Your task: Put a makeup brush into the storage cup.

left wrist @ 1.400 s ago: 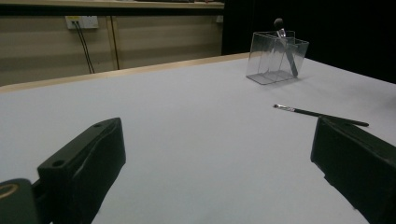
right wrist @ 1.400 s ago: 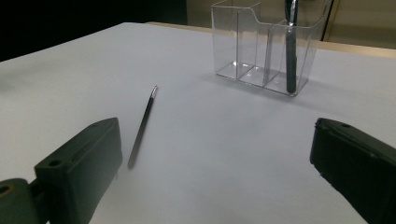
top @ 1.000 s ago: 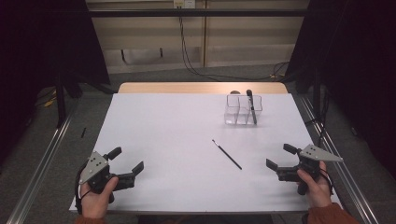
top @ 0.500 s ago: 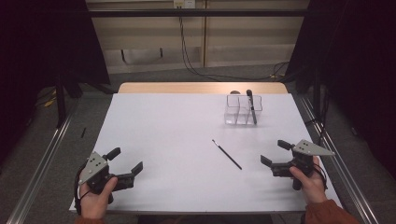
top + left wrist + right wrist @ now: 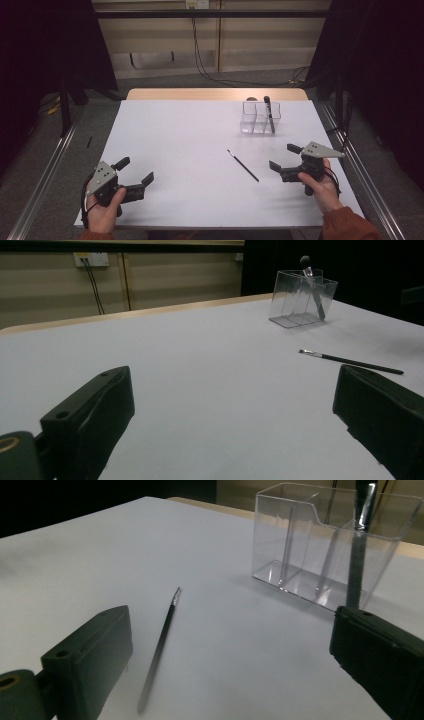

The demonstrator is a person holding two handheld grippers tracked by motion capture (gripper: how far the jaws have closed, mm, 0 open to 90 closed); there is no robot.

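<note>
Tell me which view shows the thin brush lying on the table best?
Right gripper view: the thin brush lies close between the open tongs, metal ferrule clear. High view shows it small; left gripper view shows it far off.

A clear glossy plastic organizer (image 5: 260, 118) stands on the matt white tabletop (image 5: 190, 140); the thin brush (image 5: 243, 165) has a shiny metal ferrule.

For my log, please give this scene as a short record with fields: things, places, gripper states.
surface: white table
loose item: thin black brush lying flat, right of centre
container: clear organizer, far right, with divided compartments
inside container: dark brush, leaning in one end compartment
left gripper: open, holds nothing
right gripper: open, jaws toward thin black brush, not touching
</note>
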